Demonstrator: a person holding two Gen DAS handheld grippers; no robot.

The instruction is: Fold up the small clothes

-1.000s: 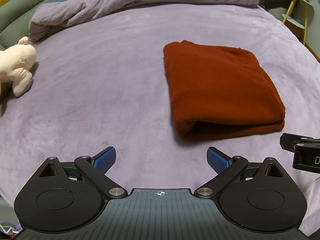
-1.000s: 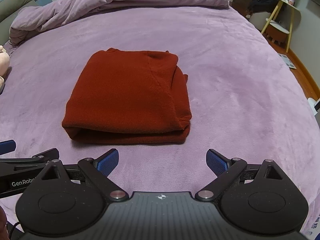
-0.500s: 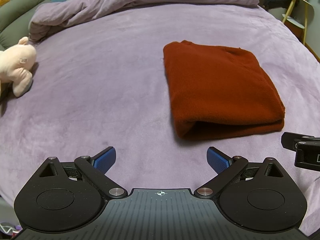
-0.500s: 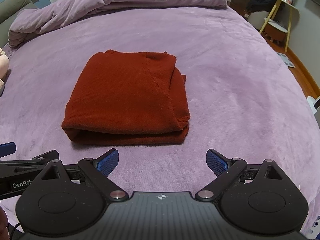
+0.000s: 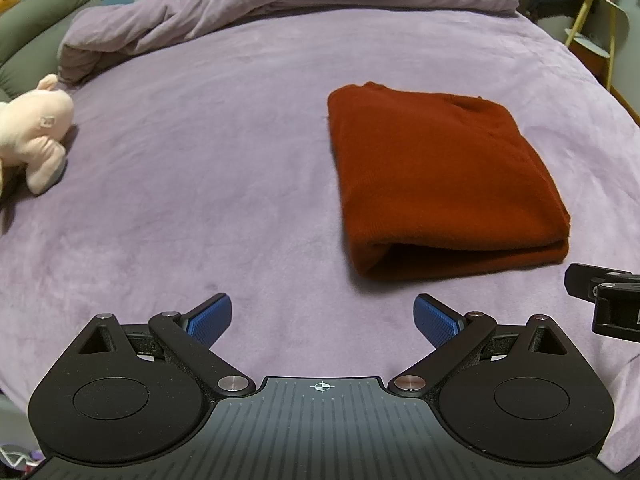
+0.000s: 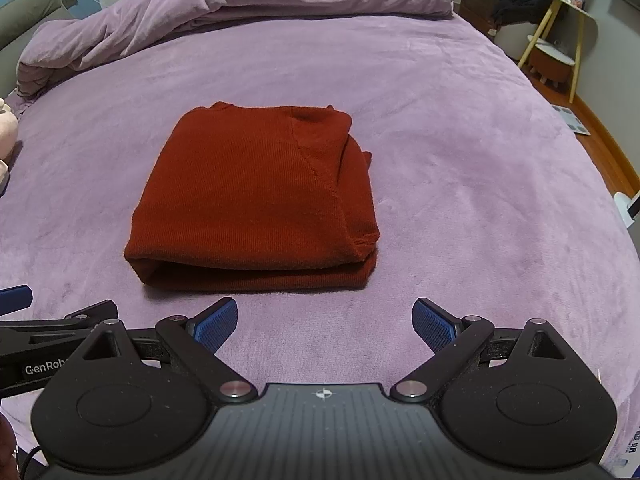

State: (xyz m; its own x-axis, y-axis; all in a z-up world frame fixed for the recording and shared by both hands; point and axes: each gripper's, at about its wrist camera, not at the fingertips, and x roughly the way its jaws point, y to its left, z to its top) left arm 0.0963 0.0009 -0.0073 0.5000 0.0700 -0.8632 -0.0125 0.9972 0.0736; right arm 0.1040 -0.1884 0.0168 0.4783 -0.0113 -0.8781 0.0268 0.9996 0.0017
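Note:
A rust-red knit garment (image 5: 436,176) lies folded into a thick rectangle on the purple bed; it also shows in the right wrist view (image 6: 256,196), with its folded edge toward me. My left gripper (image 5: 322,318) is open and empty, held near the bed's front, left of the garment and apart from it. My right gripper (image 6: 324,320) is open and empty, just in front of the garment's near edge, not touching it. Each gripper shows at the edge of the other's view.
A bunched purple duvet (image 5: 280,4) lies along the far side of the bed. A pink plush toy (image 5: 34,128) lies at the left edge. A yellow-legged side table (image 6: 560,28) and a stool stand on the floor at the right.
Both grippers have drawn back very slightly from the garment. The garment has not moved and both grippers stay open.

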